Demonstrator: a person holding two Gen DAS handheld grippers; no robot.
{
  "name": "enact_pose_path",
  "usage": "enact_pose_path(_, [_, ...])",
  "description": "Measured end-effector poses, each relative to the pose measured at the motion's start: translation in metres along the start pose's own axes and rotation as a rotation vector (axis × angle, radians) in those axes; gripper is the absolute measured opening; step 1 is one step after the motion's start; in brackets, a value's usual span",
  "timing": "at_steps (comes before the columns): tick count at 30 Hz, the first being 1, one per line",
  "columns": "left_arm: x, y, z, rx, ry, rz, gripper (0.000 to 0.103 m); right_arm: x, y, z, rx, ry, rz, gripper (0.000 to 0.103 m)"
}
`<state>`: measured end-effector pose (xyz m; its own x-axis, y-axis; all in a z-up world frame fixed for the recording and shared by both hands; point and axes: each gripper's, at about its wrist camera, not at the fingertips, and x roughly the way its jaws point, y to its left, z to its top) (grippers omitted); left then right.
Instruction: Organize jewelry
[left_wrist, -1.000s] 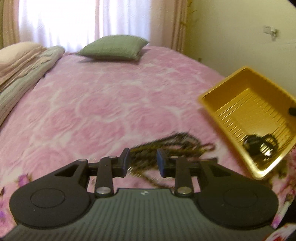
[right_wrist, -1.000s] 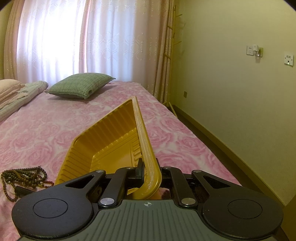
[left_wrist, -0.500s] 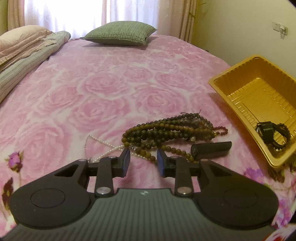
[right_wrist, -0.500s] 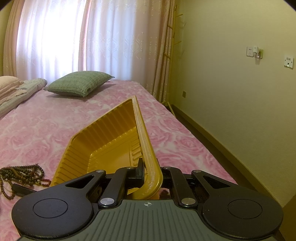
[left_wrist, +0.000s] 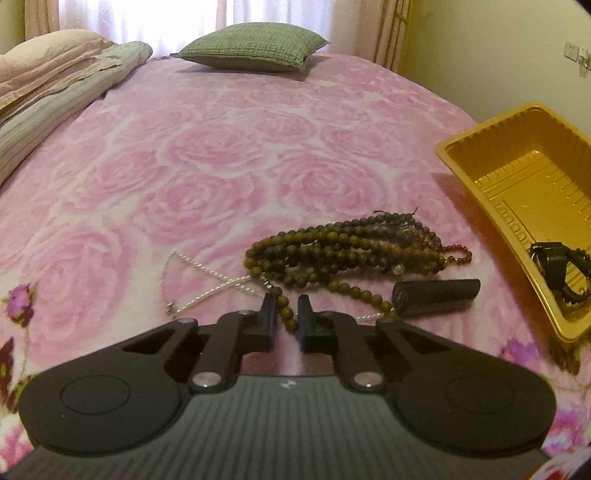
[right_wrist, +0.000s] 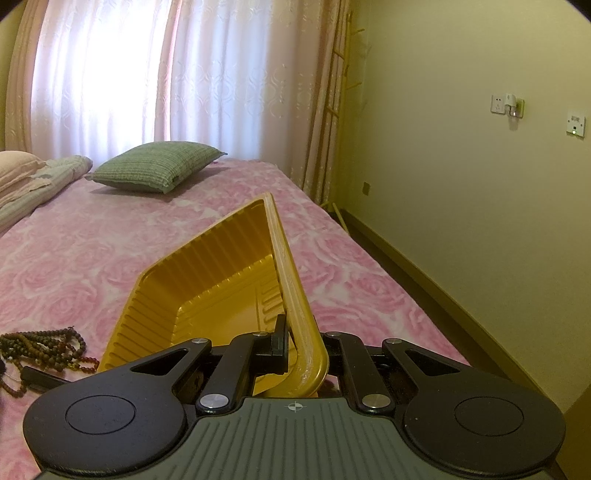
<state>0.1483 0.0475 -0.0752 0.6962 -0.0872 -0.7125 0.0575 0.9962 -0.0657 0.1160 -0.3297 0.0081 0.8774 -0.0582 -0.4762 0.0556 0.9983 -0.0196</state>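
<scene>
A tangle of brown-green wooden bead necklaces (left_wrist: 347, 251) lies on the pink rose bedspread, with a silver chain (left_wrist: 207, 273) to its left and a black cylinder (left_wrist: 436, 297) to its right. My left gripper (left_wrist: 287, 314) is down at the tangle's near end. Its jaws are closing, and one bead strand sits pinched between them. The yellow plastic tray (left_wrist: 491, 125) at the right holds a black watch-like band (left_wrist: 557, 266). My right gripper (right_wrist: 303, 347) is shut on the tray's near rim (right_wrist: 288, 266). The right wrist view also shows the beads (right_wrist: 40, 347) at far left.
A green pillow (left_wrist: 255, 46) and folded blankets (left_wrist: 55, 88) lie at the head of the bed below the curtained window. The bed's right edge (right_wrist: 369, 258) drops to a strip of floor along the yellow wall. A small red bead strand (left_wrist: 461, 254) trails from the tangle.
The left gripper sank toward the beads and its jaws narrowed around a bead strand. The right gripper and the tray have kept still.
</scene>
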Motion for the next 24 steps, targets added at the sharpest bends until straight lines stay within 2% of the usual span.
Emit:
enact_pose_path(13, [-0.04,0.027,0.01,0.027,-0.077,0.048,0.006,0.0,0.001,0.0,-0.004,-0.005,0.002,0.008])
enact_pose_path(24, [-0.08,0.016,0.065,0.119,-0.207,0.007,0.006,-0.003,0.002,0.0,-0.001,-0.01,0.004,0.008])
